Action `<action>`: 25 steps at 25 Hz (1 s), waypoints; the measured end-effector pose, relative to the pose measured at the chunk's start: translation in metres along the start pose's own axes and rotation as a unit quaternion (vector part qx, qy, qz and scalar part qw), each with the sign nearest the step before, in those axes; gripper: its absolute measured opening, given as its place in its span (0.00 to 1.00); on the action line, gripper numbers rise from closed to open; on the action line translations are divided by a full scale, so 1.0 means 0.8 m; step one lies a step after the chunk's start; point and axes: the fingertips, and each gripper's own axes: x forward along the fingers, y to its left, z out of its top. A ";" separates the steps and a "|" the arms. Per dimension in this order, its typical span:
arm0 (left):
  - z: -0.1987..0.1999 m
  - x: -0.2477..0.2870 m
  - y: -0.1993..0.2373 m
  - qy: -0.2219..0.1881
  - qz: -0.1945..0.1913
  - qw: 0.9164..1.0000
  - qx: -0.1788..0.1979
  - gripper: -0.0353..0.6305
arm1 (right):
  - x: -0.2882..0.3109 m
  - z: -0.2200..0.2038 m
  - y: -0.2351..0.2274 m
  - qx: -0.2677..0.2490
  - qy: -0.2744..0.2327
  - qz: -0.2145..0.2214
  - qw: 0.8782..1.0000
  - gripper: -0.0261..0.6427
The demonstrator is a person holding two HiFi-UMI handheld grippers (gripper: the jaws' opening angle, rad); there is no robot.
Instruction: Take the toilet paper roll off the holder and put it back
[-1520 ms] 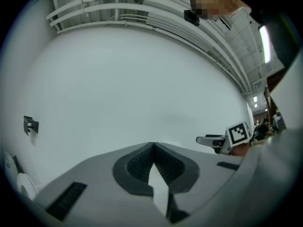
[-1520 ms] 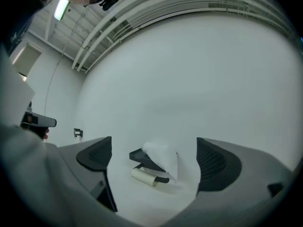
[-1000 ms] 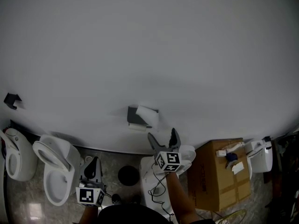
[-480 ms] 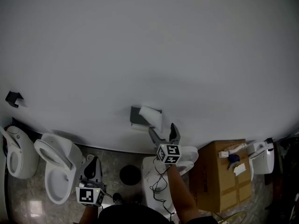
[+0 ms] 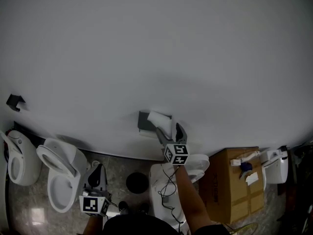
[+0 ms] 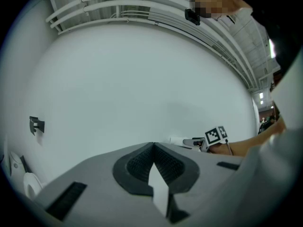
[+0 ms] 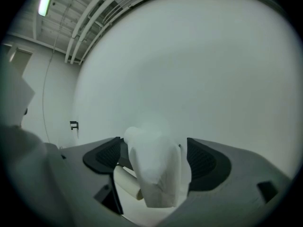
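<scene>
A white toilet paper roll (image 5: 160,122) hangs on a dark holder (image 5: 143,120) on the grey wall, with a loose sheet draped down its front. My right gripper (image 5: 168,130) reaches up to it. In the right gripper view the roll (image 7: 156,169) sits between the jaws, which are closing; the right pad (image 7: 203,161) lies near the roll's side and a gap shows by the left pad. My left gripper (image 5: 96,173) hangs low at the left, far from the holder. Its jaws (image 6: 154,145) meet at the tips with nothing between them.
Two white toilets (image 5: 59,174) (image 5: 16,159) stand at the left and a third (image 5: 164,180) below my right arm. A cardboard box (image 5: 230,180) with small items on it stands at the right. A black round object (image 5: 137,182) lies on the floor. A small black bracket (image 5: 13,102) is fixed to the wall.
My right gripper has moved up and forward from below the holder until its jaws stand on either side of the roll. The left gripper has stayed put.
</scene>
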 end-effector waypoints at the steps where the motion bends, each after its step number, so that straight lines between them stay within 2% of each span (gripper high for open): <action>1: -0.001 0.000 0.000 0.001 0.000 1.000 -0.001 0.06 | 0.003 0.000 0.001 -0.003 0.003 0.003 1.000 0.70; 14: -0.008 0.003 0.004 0.002 0.004 1.000 -0.003 0.06 | 0.030 -0.017 -0.002 -0.021 0.047 0.019 0.999 0.62; 16: -0.009 0.005 0.009 -0.008 0.006 1.000 0.006 0.06 | 0.032 -0.016 -0.002 -0.034 0.048 0.020 0.998 0.58; 21: -0.008 0.008 0.006 0.007 0.003 1.000 -0.006 0.06 | 0.037 -0.015 0.002 -0.049 0.053 0.024 0.997 0.47; 25: -0.009 0.009 0.004 0.008 0.003 1.000 -0.007 0.06 | 0.038 -0.014 0.002 -0.052 0.054 0.029 0.997 0.45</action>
